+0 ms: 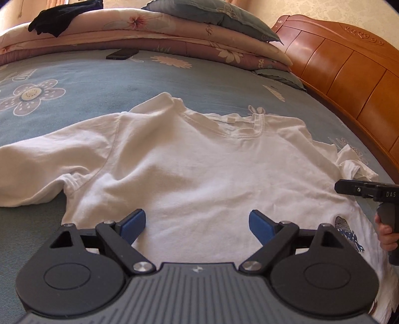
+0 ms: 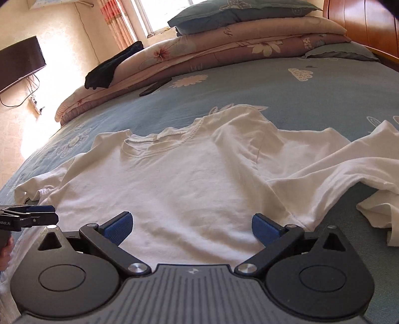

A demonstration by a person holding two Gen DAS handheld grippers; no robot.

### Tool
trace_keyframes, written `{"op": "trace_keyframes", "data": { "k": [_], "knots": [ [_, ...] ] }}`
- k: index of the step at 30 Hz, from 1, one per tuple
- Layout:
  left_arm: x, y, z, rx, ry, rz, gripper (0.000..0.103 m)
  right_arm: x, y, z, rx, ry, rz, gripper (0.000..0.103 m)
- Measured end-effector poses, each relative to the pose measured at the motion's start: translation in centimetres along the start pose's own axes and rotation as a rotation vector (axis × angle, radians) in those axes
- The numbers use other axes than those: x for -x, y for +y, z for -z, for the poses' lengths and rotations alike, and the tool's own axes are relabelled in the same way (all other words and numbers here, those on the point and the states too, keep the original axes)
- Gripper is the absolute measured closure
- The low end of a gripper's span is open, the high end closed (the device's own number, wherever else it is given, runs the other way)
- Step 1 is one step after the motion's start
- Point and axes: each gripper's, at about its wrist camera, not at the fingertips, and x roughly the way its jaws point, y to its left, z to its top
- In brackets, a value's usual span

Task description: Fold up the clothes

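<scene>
A white T-shirt [image 1: 199, 162] lies front up on the blue flowered bed sheet [image 1: 87, 94], collar at the far side. In the left wrist view its left sleeve is spread out and its right sleeve is bunched up. My left gripper [image 1: 197, 224] hovers over the shirt's lower body, open, with nothing between the blue pads [image 1: 133, 224]. My right gripper [image 2: 192, 228] is open the same way over the T-shirt [image 2: 187, 179], near the rumpled sleeve [image 2: 361, 162]. Each gripper shows at the edge of the other's view: the right gripper [image 1: 349, 188], the left gripper [image 2: 32, 214].
Folded quilts [image 1: 162, 32] topped by a grey pillow [image 1: 224, 12] are stacked at the far side, with a black garment [image 1: 57, 17] draped on them and a dark phone [image 1: 122, 53] beside. A wooden headboard [image 1: 349, 69] runs along the right. A TV [image 2: 20, 62] hangs on the wall.
</scene>
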Motion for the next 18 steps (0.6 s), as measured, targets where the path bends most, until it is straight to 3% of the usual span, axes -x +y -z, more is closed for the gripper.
{"op": "trace_keyframes", "data": {
  "k": [2, 4, 5, 8, 13, 18],
  "knots": [
    [0.4, 0.9, 0.1, 0.001, -0.037, -0.058, 0.013, 0.5, -0.7, 0.3, 0.038, -0.032, 0.070, 0.000],
    [0.9, 1.9, 0.1, -0.037, -0.042, -0.192, 0.014, 1.1, -1.7, 0.5, 0.045, -0.035, 0.041, 0.001],
    [1.0, 2.7, 0.1, -0.045, -0.036, -0.210, 0.017, 1.3, -1.9, 0.5, 0.038, -0.035, 0.035, 0.001],
    [2.0, 3.5, -0.3, 0.017, -0.052, -0.140, 0.016, 1.9, -0.9, -0.1, 0.020, -0.031, 0.070, 0.000],
    [2.0, 1.8, -1.3, 0.046, -0.084, 0.009, 0.014, 3.2, 1.3, -0.4, -0.015, -0.063, 0.020, 0.000],
    [-1.4, 1.8, -3.5, 0.070, -0.078, 0.033, 0.014, 4.2, 3.2, 0.9, 0.023, -0.051, 0.022, 0.000]
  ]
}}
